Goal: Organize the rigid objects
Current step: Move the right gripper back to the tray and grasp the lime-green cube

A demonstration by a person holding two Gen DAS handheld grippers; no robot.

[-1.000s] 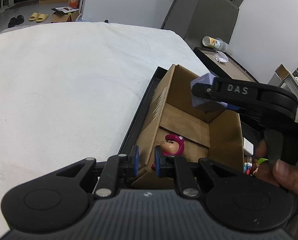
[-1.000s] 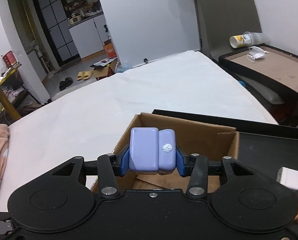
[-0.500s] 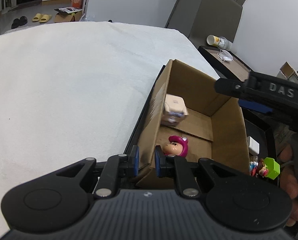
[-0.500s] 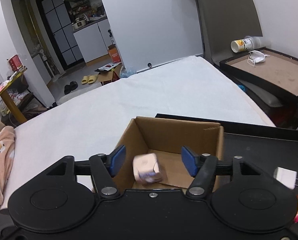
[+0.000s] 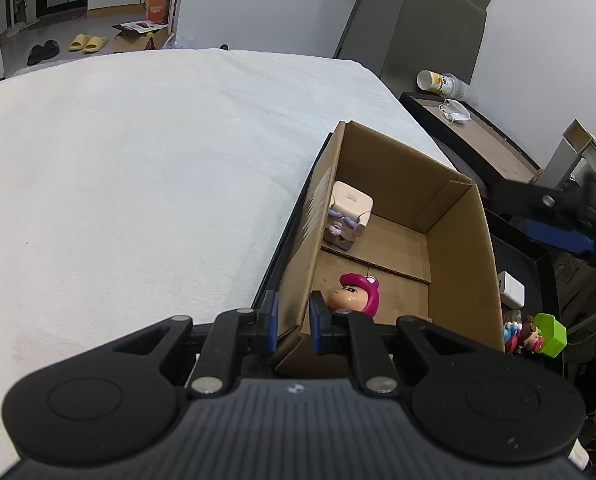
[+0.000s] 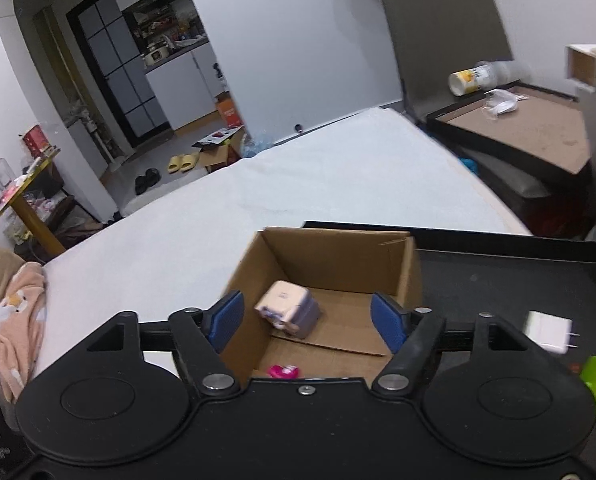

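Left gripper [image 5: 291, 322]: jaws clenching the near left wall of the cardboard box [image 5: 453, 288], steadying it.
Right gripper [image 6: 303, 320]: jaws have just been opening and are standing released with nothing between them, hanging above the box's open top.
Lilac-and-cream block [image 5: 347, 216]: lying inside the box, tilted, leaning against the left wall near the far left corner.
Pink-capped figurine [image 5: 355, 294]: resting on the box floor at the near end, just beside the left jaws.
Black tray [image 6: 509, 280]: carrying the box along its left edge; the tray is sitting at the right edge of the white-covered bed [image 5: 138, 184].
White plug adapter [image 6: 547, 330]: waiting on the tray, outside the box's right wall.
Green-block toy [image 5: 539, 332]: waiting on the tray near the box's near right corner.
Task standing: seemingly two items boxed, at least two outstanding.
Risk: the thin wall may be buckling under the left clamp, tipping the box.
Risk: the right gripper, swinging toward the tray items, may be clipping the right wall and shifting the box.
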